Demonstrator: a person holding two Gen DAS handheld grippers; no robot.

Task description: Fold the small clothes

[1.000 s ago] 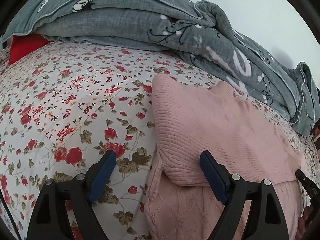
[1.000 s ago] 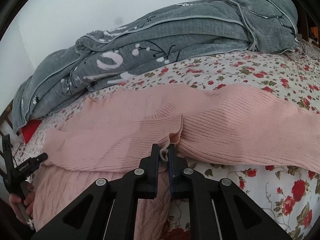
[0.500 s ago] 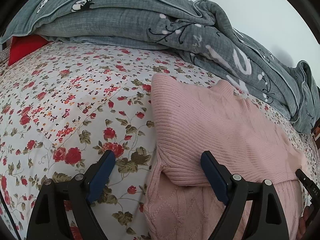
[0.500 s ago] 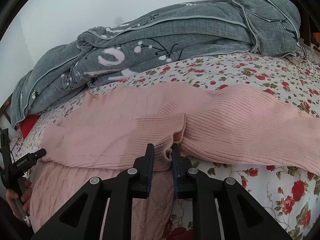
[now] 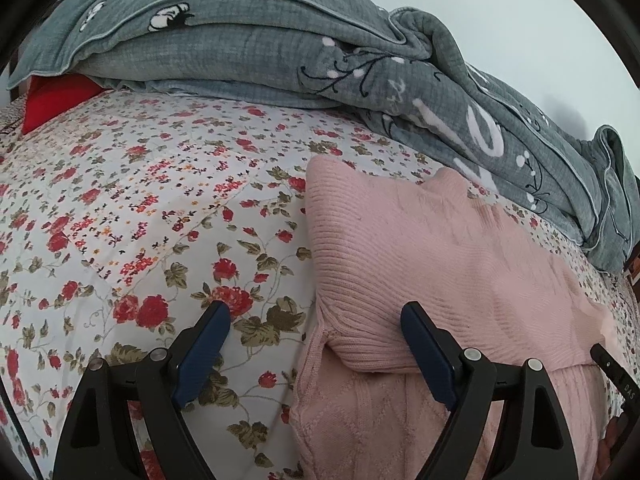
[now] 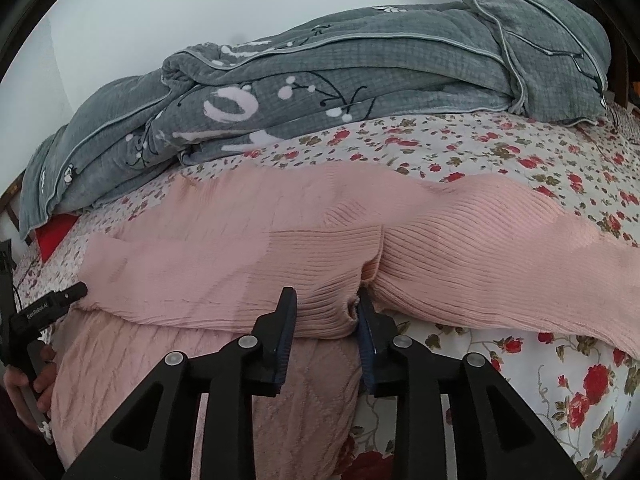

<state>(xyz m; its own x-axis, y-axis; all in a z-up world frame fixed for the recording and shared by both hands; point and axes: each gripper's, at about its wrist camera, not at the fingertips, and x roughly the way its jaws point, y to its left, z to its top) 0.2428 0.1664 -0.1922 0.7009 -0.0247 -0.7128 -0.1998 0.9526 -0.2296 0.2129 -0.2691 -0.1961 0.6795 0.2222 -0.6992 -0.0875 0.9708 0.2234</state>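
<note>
A pink knit sweater (image 5: 420, 256) lies on the floral bedsheet (image 5: 120, 208), its ribbed part folded over a cable-knit layer (image 5: 380, 420). My left gripper (image 5: 316, 332) is open wide, straddling the near left corner of the fold without pressing on it. In the right wrist view the sweater (image 6: 280, 248) stretches across the bed. My right gripper (image 6: 326, 312) has its jaws opening, and the ribbed fold edge sits loose between them, by the right pad. The left gripper (image 6: 60, 300) and the hand holding it show at that view's left edge.
A rumpled grey quilt (image 5: 280, 52) is heaped along the back of the bed against a pale wall. A red pillow (image 5: 52, 100) peeks out under its left end. Bare floral sheet (image 6: 560, 380) spreads to the right of the sweater.
The right jaws have spread apart and let go of the pinched ribbed fold, which stays lying on the bed. The left gripper is unchanged.
</note>
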